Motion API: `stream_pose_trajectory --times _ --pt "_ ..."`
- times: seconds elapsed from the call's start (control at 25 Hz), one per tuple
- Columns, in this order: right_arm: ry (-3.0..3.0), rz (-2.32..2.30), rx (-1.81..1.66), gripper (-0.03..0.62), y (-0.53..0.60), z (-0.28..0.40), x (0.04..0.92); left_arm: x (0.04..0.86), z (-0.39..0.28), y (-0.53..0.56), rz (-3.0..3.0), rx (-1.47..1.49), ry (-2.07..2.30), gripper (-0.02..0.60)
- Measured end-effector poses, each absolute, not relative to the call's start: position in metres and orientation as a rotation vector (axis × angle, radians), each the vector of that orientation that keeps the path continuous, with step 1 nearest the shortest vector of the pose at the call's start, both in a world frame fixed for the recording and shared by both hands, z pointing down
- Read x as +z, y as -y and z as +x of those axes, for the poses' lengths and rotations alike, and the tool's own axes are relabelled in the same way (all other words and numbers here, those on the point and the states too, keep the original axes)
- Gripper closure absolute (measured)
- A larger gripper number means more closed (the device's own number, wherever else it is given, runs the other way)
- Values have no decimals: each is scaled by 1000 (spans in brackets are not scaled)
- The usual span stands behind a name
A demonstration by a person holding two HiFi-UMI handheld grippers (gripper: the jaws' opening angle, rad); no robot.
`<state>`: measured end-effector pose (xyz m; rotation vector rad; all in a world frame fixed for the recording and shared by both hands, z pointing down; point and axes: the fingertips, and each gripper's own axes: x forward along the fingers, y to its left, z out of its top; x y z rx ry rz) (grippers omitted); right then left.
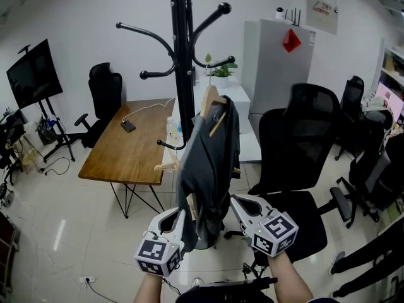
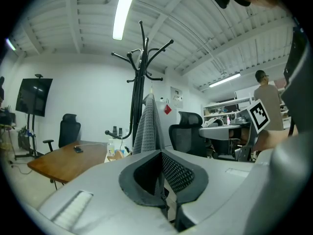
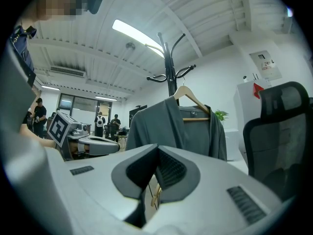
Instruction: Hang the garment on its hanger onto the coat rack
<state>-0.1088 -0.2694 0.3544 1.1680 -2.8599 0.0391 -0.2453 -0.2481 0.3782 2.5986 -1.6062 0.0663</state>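
Note:
A dark grey garment (image 1: 211, 160) hangs on a wooden hanger (image 1: 207, 102) against the black coat rack (image 1: 183, 55). The hanger's hook sits up by one of the rack's lower arms. In the right gripper view the garment (image 3: 178, 126) hangs spread out on the hanger (image 3: 194, 100) just ahead. In the left gripper view the garment (image 2: 146, 126) shows edge-on in front of the rack (image 2: 139, 82). My left gripper (image 1: 179, 217) is low, beside the garment's bottom left edge, and it is shut and empty. My right gripper (image 1: 242, 204) sits at the bottom right, also shut and empty.
A wooden table (image 1: 136, 144) stands left of the rack, with a second wooden hanger (image 1: 167, 166) at its near corner. A black office chair (image 1: 297, 150) is close on the right. A white cabinet (image 1: 278, 55) stands behind, a screen on a stand (image 1: 35, 74) far left.

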Motion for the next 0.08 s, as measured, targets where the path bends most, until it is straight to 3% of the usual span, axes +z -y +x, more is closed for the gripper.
stream_pose_trajectory --times 0.08 --pt "2859 1168 39 583 269 -108 354 378 -244 248 2602 71 1602 578"
